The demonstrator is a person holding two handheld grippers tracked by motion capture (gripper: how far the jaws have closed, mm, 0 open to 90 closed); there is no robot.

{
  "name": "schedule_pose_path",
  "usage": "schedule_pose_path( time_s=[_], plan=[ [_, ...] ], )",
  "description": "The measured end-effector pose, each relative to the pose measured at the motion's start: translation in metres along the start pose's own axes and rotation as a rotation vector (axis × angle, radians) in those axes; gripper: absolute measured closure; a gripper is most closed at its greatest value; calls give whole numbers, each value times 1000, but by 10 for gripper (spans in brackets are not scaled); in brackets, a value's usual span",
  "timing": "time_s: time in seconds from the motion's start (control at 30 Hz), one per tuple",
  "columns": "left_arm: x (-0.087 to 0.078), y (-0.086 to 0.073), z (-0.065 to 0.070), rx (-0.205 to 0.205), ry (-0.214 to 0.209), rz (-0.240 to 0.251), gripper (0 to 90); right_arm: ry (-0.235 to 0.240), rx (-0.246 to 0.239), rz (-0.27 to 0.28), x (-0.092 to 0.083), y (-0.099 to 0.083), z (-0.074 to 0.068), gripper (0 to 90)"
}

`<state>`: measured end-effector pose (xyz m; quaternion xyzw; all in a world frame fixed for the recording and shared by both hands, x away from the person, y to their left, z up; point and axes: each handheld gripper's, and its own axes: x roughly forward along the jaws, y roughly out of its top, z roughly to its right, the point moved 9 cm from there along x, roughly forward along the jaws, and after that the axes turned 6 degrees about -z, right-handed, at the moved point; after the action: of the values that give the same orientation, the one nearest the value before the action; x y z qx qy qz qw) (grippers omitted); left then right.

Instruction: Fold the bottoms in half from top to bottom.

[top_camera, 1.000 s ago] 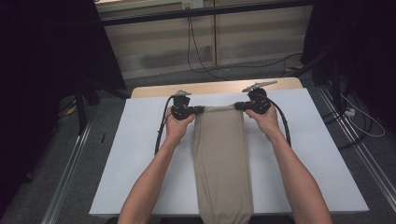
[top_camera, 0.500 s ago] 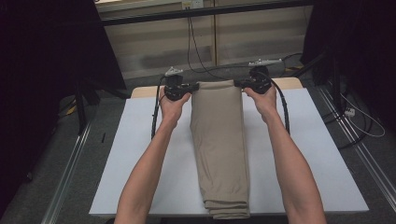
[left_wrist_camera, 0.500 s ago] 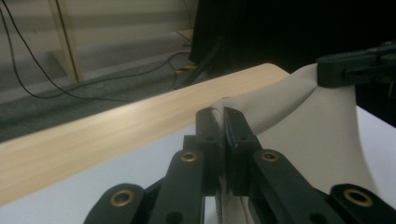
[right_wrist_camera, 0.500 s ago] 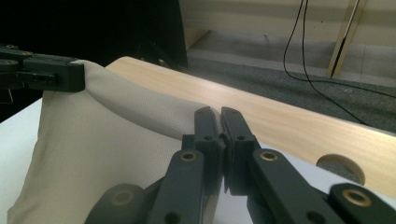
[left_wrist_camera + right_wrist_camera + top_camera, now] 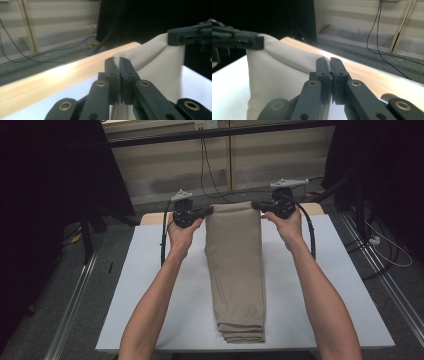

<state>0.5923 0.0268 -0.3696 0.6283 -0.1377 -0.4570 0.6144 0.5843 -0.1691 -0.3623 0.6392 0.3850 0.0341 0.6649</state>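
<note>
Two grippers held the far end of a long folded beige cloth (image 5: 235,270) in the high view: the left gripper (image 5: 209,211) pinched its upper left corner and the right gripper (image 5: 256,206) its upper right corner, both just above centre of the frame. That end was lifted off the white table sheet (image 5: 150,290), while the near end lay in flat stacked layers at lower centre. The cloth looked matte and smooth, a narrow rectangle running down the frame. A pale wooden table edge (image 5: 315,209) showed beyond the sheet.

From the left gripper view, the black jaws (jointed bars with brass-coloured pins) were closed tight on a bunched corner of the cloth (image 5: 155,65) at centre; the weave looked fine and soft, draping to the right. The right gripper (image 5: 172,37) clamped the fabric at upper right.

From the right gripper view, the jaws were likewise closed on the cloth (image 5: 277,72) at centre, and the left gripper (image 5: 259,41) gripped it at upper left.
</note>
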Motion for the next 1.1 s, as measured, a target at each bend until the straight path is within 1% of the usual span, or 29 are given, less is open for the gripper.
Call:
schedule_pose_path(
  time_s=[0.03,0.07,0.17,0.2,0.23,0.27,0.33,0.37,0.43,0.47,0.5,0.53,0.6,0.67,0.7,0.77,0.8,0.83,0.87,0.9,0.93,0.97,1.03,1.07,1.1],
  plan=[
    [-3,-2,4,20,-1,-4,863,8,4,5,-3,-3,-1,866],
    [-8,-4,10,30,-16,1,863,17,4,10,-7,-6,-3,867],
    [-18,-8,21,45,-32,5,862,33,-16,21,-18,-13,-13,866],
    [-21,-11,26,65,-27,-6,862,39,-21,20,-22,-15,-17,866],
    [-25,-14,30,73,-27,-6,861,48,-27,20,-26,-18,-21,866],
    [-29,-19,36,74,-45,4,861,58,-32,23,-30,-21,-26,866],
    [-37,-26,43,91,-52,-1,861,74,-46,19,-39,-29,-33,866],
    [-40,-29,47,88,-65,4,861,86,-50,22,-44,-34,-37,866],
    [-47,-37,55,95,-70,3,861,103,-48,30,-51,-42,-43,866],
    [-51,-41,59,91,-76,4,861,115,-50,36,-54,-46,-47,865],
    [-54,-45,63,103,-89,-1,860,120,-57,33,-57,-52,-52,865],
    [-58,-50,68,113,-91,-9,860,119,-70,30,-60,-57,-56,866],
    [-65,-57,75,111,-109,-11,860,131,-73,29,-66,-67,-65,866],
    [-74,-68,84,128,-121,-19,859,139,-82,30,-74,-77,-73,865],
    [-77,-72,87,133,-122,-26,859,155,-83,32,-79,-83,-79,865],
    [-83,-84,95,149,-132,-46,857,156,-101,15,-84,-93,-86,864],
    [-86,-92,100,158,-134,-56,857,166,-101,9,-87,-99,-90,865],
    [-87,-97,104,163,-143,-67,857,170,-114,-4,-90,-108,-96,864],
    [-89,-105,108,163,-151,-79,857,168,-122,-10,-91,-113,-98,864],
    [-91,-110,111,168,-158,-86,857,181,-115,-16,-94,-121,-103,864],
    [-93,-117,115,183,-169,-101,857,185,-116,-24,-96,-126,-106,864],
    [-95,-125,118,185,-177,-119,855,186,-121,-34,-98,-134,-110,863],
    [-99,-138,123,201,-186,-156,854,200,-123,-54,-101,-149,-117,862],
    [-100,-145,125,201,-185,-169,853,209,-122,-67,-102,-157,-121,862],
    [-102,-151,128,206,-195,-178,853,218,-120,-80,-103,-164,-125,861]
  ],
)
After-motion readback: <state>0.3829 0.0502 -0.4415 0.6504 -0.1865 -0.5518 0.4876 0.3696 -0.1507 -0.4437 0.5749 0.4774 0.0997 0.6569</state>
